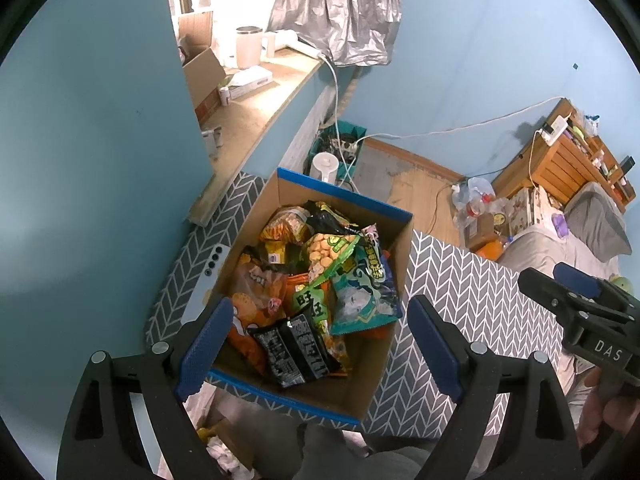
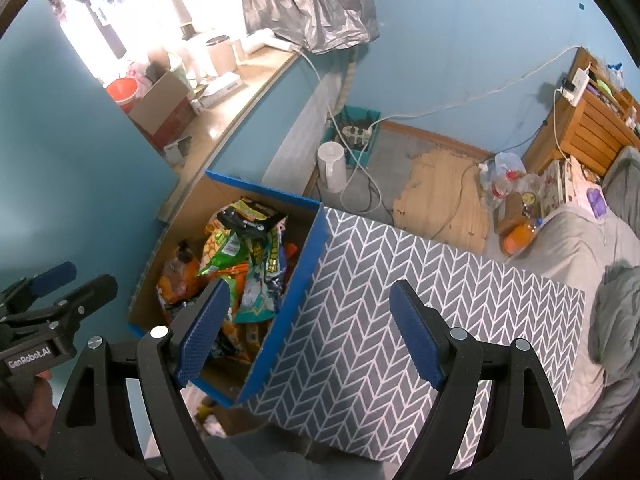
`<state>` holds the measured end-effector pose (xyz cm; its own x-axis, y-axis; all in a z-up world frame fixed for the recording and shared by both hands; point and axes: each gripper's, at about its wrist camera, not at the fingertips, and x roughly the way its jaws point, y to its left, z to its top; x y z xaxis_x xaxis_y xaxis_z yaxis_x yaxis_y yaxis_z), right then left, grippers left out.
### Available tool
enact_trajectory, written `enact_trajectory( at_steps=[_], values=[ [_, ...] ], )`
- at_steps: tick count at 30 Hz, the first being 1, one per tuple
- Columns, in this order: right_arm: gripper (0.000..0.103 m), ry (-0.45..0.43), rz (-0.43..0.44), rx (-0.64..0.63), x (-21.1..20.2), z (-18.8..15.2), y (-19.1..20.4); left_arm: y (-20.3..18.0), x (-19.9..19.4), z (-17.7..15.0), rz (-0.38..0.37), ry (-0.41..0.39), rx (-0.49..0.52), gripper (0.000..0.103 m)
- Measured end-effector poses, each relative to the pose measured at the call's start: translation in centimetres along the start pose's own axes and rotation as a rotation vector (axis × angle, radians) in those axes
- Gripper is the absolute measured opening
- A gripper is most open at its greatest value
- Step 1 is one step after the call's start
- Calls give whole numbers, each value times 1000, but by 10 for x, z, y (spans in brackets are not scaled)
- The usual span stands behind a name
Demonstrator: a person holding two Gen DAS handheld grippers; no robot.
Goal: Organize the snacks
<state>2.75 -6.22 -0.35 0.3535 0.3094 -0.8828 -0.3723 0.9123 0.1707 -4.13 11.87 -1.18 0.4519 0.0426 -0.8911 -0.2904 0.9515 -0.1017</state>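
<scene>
Here, from left to right: a phone (image 1: 208, 280) lies on the herringbone cloth just beside the cardboard box (image 1: 394, 344), which stands at the left end of the table (image 1: 460, 280) against the blue wall. The snack packets (image 1: 312, 280) are heaped inside the box, overlapping every which way: an orange bag at the left, a black packet at the near side, a green biscuit bag in the middle, a teal packet toward the right. None shows on the bare cloth.

Your left gripper (image 1: 316, 344) hangs above the box with its fingers spread wide and nothing between them. Your right gripper (image 2: 310, 332), further right, is likewise released and empty, held over the box's blue-edged right wall and the open stretch of cloth beyond it. At the far right lie a bed (image 2: 580, 240) and a wooden shelf (image 2: 580, 128).

As for the step in hand, the scene fits two readings: the snacks gathered into the box as the sorting's result, or a jumbled pile awaiting sorting out onto the cloth. The pictures do not settle which. Either way, any pick from this heap calls for care: the bags are slippery, crinkly and layered, so a pinch on one free edge would serve better than a grab at the pile.
</scene>
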Motion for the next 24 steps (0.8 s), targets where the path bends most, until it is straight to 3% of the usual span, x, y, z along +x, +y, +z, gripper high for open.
enact_trajectory(
  at_steps=[24],
  values=[
    [82, -5, 3, 13, -6, -1, 1, 3, 5, -2, -2, 41, 7, 90]
  ],
)
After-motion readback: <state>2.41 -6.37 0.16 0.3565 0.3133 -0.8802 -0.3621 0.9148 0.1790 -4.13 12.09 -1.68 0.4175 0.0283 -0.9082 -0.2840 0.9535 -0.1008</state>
